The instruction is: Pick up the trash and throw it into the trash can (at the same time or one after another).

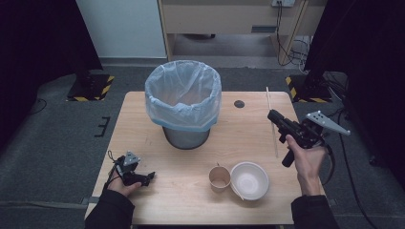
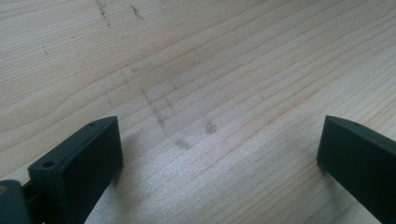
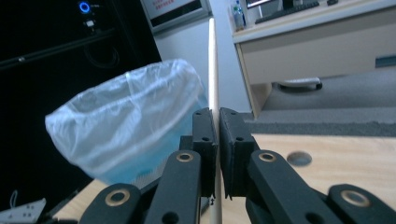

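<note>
While my left claw rests spread wide and empty on the desk at the near left, a paper cup and white bowl sit touching at near centre. My right claw is clenched on a thin wooden stick, raised at right. Farthest stands the lined bin.

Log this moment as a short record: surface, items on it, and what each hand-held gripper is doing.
surface: wooden table
bin: lined trash can, centre rear
near edge: paper cup beside white bowl; a stick rests on the bowl's rim
left hand-held gripper: open, low over bare wood
right hand-held gripper: shut on thin wooden stick, raised
</note>
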`<state>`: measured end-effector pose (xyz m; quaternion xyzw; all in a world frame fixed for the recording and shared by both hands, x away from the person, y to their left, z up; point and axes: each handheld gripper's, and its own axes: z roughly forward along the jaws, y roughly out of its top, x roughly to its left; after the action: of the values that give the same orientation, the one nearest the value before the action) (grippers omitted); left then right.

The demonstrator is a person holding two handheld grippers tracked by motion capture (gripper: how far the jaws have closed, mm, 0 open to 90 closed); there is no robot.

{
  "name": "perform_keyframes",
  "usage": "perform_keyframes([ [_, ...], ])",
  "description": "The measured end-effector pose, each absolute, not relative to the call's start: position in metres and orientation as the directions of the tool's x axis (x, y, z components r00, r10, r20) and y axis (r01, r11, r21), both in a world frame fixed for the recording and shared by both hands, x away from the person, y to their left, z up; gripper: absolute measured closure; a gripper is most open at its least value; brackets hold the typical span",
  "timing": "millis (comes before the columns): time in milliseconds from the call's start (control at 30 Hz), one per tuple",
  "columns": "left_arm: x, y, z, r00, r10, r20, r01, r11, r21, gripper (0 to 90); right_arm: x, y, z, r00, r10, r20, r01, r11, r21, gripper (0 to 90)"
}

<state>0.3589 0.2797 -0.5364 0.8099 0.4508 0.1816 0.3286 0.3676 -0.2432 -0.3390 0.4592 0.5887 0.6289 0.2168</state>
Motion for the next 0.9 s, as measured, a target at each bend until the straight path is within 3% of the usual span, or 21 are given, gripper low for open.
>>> perform_keyframes([
  [900,0.359,0.280,-0.536,0.529,0.849,-0.003,0.610,-0.378,0.697,0.0,0.425,-0.165,-0.250,-0.583,0.777,0.238,0.115,-0.211,0.971,86.0],
])
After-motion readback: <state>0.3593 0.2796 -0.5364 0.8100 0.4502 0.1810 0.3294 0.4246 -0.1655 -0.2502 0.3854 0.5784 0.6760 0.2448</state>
